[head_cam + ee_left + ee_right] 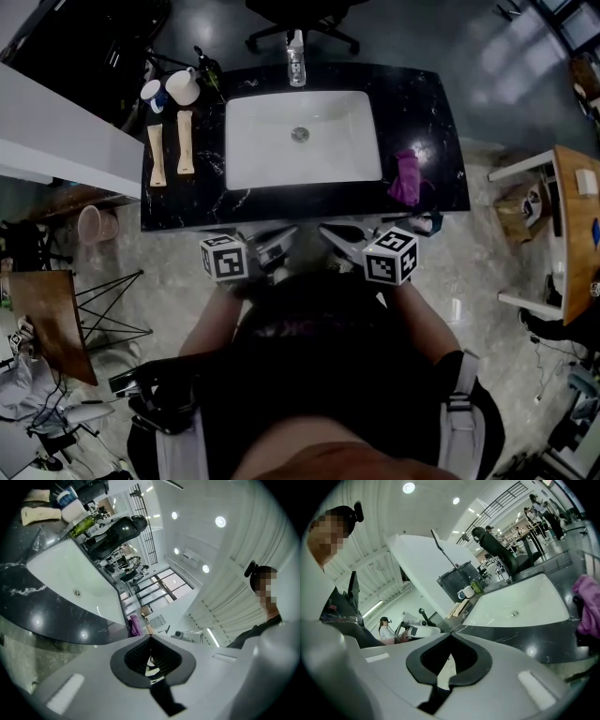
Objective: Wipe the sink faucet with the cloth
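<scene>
My right gripper [336,234] and left gripper [279,240] are both shut on nothing in the head view, with the purple cloth [406,178] ahead on the right, nearer the right one; the left gripper view shows it far off, and the right gripper view shows it close, at the right edge.

A black marble countertop [427,117] carries a white rectangular sink basin [272,150] sunk into its middle, with the faucet [296,58] at the far edge. A purple cloth [406,178] lies crumpled right of the basin. On the left lie two tan oblong pieces [156,155] side by side, with two cups [184,86] and a green bottle [208,67] behind them.
</scene>
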Demonstrator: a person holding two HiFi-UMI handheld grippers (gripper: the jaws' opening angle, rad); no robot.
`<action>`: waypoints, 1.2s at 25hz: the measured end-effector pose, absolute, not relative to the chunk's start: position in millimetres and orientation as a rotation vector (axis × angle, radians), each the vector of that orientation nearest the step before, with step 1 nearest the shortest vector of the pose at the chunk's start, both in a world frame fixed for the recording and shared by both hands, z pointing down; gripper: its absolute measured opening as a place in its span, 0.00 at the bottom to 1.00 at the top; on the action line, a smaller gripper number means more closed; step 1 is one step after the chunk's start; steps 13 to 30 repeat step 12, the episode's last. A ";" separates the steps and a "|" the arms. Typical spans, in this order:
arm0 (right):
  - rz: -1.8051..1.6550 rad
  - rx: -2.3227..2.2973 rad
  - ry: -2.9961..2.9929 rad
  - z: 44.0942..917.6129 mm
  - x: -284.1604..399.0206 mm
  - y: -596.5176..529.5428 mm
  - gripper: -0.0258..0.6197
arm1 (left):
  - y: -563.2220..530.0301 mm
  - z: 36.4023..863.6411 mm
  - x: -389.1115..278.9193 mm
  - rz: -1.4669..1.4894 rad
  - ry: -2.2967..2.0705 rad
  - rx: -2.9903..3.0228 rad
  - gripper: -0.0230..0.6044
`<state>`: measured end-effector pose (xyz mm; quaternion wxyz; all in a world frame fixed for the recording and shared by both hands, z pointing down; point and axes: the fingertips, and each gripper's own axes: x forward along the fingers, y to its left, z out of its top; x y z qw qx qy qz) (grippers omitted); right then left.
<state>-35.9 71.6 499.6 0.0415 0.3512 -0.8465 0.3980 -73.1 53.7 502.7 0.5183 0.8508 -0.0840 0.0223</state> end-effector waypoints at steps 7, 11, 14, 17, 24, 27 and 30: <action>1.216 1.073 -2.590 499.4 -35.8 71.6 0.06 | 53.6 503.0 -72.0 0.055 -0.200 2.042 0.04; 1.213 1.074 -2.590 500.7 -36.2 73.1 0.06 | 55.0 504.1 -72.2 0.054 -0.200 2.041 0.04; 1.213 1.073 -2.590 500.8 -36.3 73.6 0.06 | 55.3 504.1 -72.1 0.053 -0.200 2.041 0.04; 1.213 1.073 -2.590 500.8 -36.3 73.6 0.06 | 55.3 504.1 -72.1 0.053 -0.200 2.041 0.04; 1.213 1.073 -2.590 500.8 -36.3 73.6 0.06 | 55.3 504.1 -72.1 0.053 -0.200 2.041 0.04; 1.213 1.073 -2.590 500.8 -36.3 73.6 0.06 | 55.3 504.1 -72.1 0.053 -0.200 2.041 0.04; 1.213 1.073 -2.590 500.8 -36.3 73.6 0.06 | 55.3 504.1 -72.1 0.053 -0.200 2.041 0.04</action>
